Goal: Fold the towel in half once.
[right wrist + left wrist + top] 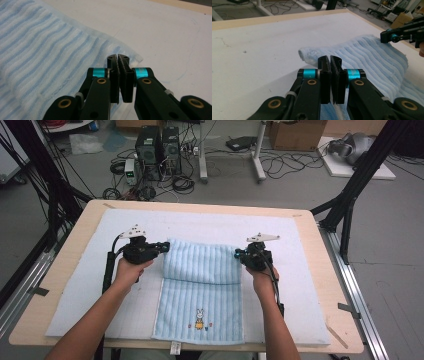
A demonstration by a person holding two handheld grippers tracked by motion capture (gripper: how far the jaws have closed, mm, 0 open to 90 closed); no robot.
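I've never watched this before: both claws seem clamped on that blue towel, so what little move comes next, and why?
Probably carry both corners toward the person. The left gripper and right gripper are each shut on a side of the towel, whose far part is already doubled over, with the rabbit end flat.

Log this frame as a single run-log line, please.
work: folding towel on white mat | left gripper: shut on towel | right gripper: shut on towel | fold: far part doubled over

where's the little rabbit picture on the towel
In the high view, on the light blue striped towel, the rabbit picture sits near its front edge, between the person's forearms.
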